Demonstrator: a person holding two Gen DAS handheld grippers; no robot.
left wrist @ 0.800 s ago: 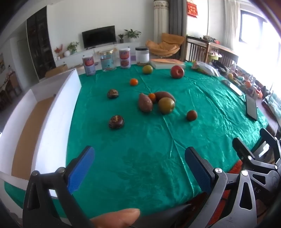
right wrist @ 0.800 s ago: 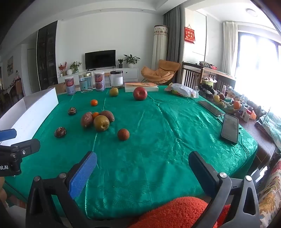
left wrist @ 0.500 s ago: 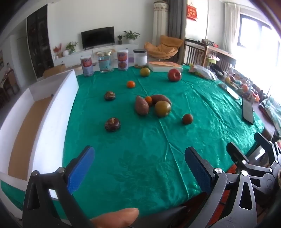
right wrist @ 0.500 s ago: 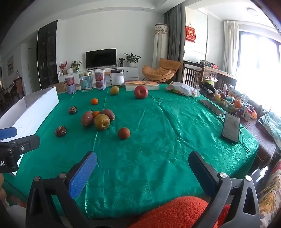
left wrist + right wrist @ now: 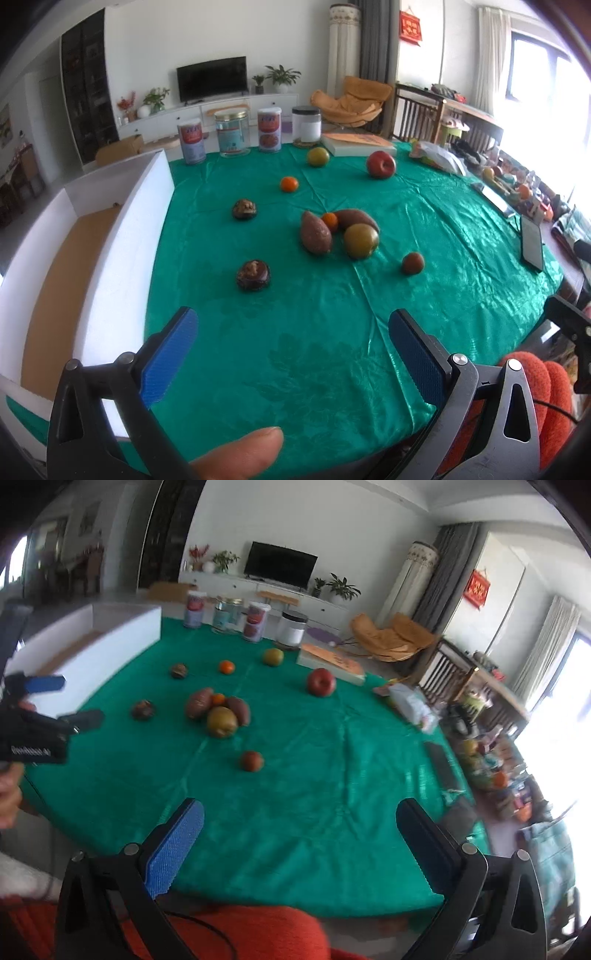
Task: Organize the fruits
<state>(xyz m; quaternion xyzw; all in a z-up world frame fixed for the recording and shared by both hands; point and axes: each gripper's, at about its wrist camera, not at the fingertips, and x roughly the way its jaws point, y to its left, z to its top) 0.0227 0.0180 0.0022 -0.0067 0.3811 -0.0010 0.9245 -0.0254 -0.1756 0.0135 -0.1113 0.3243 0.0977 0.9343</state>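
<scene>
Above the near edge of the green-clothed bench (image 5: 295, 350), the left tongs (image 5: 291, 354) and right tongs (image 5: 299, 838) hang spread wide, holding nothing. Mid-bench, two brown sweet potatoes (image 5: 316, 233), a yellow-green pear (image 5: 361, 240) and a small orange (image 5: 330, 220) cluster together, with a long white open box (image 5: 122, 236) along the left edge.

We are viewing the counter (image 5: 295, 350) from its near edge. An open box (image 5: 122, 236) is lying along its left side. Near the centre, two sweet potatoes (image 5: 316, 232) are flanking a small orange (image 5: 330, 220), with a pear (image 5: 361, 240) just in front. Two mushrooms (image 5: 253, 275) are sitting between this cluster and the box. Four jars (image 5: 232, 133) are standing in a row at the far edge, and an apple (image 5: 381, 165) is resting far right, before a book (image 5: 358, 144).
</scene>
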